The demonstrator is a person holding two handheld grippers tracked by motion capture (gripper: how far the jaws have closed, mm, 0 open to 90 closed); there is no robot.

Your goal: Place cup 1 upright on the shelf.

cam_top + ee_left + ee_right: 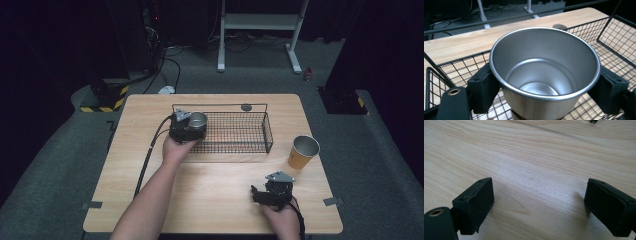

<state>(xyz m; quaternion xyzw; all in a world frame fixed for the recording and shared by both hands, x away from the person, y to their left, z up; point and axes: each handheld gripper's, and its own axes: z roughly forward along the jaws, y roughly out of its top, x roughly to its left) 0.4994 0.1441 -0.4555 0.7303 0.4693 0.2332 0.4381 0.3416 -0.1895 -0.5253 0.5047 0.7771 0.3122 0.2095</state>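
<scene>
L tool (192,126) pinches shiny round steel cup (544,72) on both sides, upright, over left end of black wire basket (240,134). R tool (261,194) spread, nothing between, low over pale wood counter (220,185), well apart from basket, near its front-right.

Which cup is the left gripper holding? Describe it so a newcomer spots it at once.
Start at the wire basket in the middle of the wooden table. At its left end the left gripper is shut on the steel cup, held upright over the mesh. Its outside is bare shiny metal, whereas the other cup, standing right of the basket on the table, has an orange outside.
</scene>
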